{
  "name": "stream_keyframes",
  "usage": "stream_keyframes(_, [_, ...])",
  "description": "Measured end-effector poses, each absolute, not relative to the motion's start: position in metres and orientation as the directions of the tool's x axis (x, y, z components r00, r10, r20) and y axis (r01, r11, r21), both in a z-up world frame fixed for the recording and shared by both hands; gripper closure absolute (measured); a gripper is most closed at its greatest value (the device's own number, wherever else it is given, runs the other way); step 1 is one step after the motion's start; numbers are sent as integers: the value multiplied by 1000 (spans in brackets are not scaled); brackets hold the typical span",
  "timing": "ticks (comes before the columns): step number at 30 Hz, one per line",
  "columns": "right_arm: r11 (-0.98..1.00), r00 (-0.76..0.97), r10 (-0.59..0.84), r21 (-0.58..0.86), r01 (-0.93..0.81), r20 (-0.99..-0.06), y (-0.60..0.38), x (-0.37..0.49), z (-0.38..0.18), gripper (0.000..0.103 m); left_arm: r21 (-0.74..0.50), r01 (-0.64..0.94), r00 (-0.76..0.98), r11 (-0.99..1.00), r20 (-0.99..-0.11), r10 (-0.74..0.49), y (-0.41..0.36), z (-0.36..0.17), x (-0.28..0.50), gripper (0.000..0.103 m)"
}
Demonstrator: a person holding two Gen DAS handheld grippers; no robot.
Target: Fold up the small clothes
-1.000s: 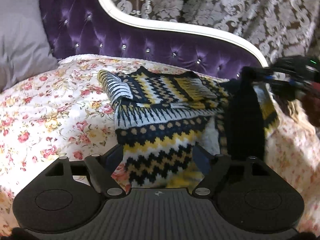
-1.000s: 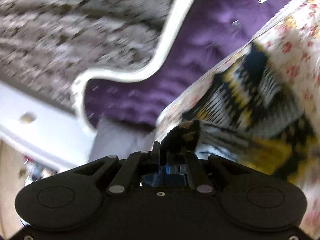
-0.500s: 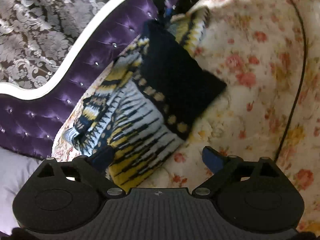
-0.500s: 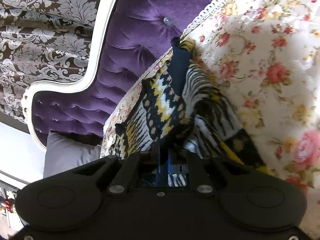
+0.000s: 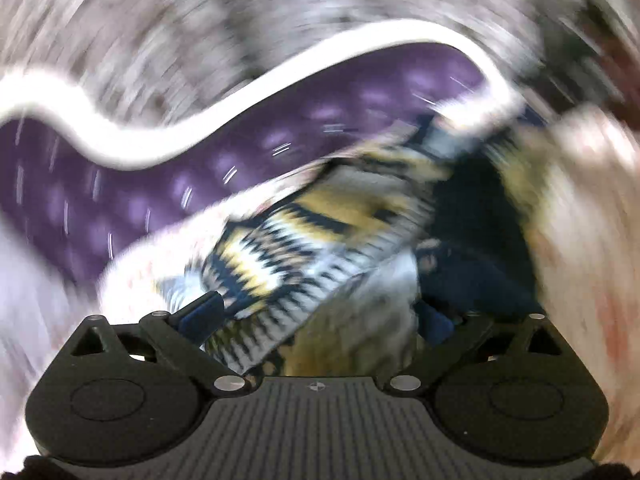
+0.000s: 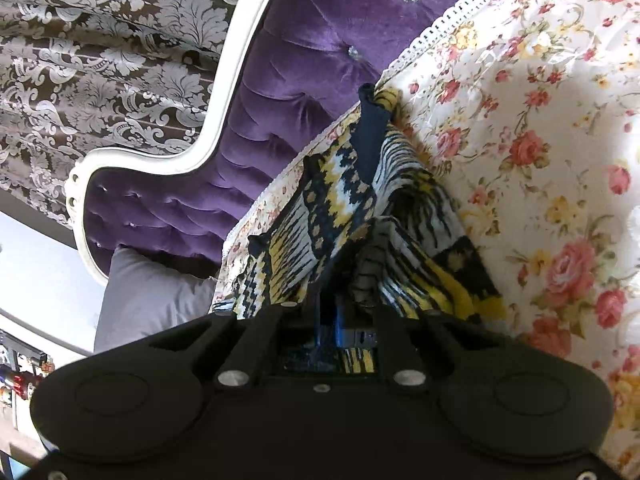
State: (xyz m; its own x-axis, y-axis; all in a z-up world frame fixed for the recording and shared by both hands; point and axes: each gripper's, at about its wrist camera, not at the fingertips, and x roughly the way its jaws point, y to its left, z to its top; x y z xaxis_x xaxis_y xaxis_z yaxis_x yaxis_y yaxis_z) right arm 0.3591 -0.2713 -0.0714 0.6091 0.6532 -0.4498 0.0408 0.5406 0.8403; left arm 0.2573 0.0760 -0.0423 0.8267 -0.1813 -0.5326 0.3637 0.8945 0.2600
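A small knitted sweater in navy, yellow and white zigzags lies partly folded on a floral bedspread. My right gripper is shut on a bunched edge of the sweater, and the cloth rises from its jaws. The left wrist view is heavily blurred. There the sweater fills the middle, and my left gripper is open with its blue-padded fingers spread on either side of the cloth, not closed on it.
A purple tufted headboard with a white frame runs behind the bed, also in the left wrist view. A grey pillow lies at the bed's end. Damask wallpaper is beyond.
The left gripper has swung fast and come close over the sweater, blurring its view. The right gripper stays shut on the sweater's edge and has barely moved in the last half second.
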Motion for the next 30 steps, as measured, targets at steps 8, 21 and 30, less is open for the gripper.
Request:
stream_keyframes(8, [579, 653, 618, 815, 0, -439, -289, 355, -61, 74, -142, 77, 779, 987, -610, -148, 154, -39, 314, 3])
stream_keyframes(21, [837, 578, 528, 496, -231, -622, -269, 339, -43, 51, 322, 414, 761, 852, -636, -129, 104, -53, 244, 3])
stream_keyframes(30, [647, 343, 762, 636, -419, -549, -193, 278, -51, 44, 292, 454, 748, 842, -638, -182, 80, -64, 232, 3])
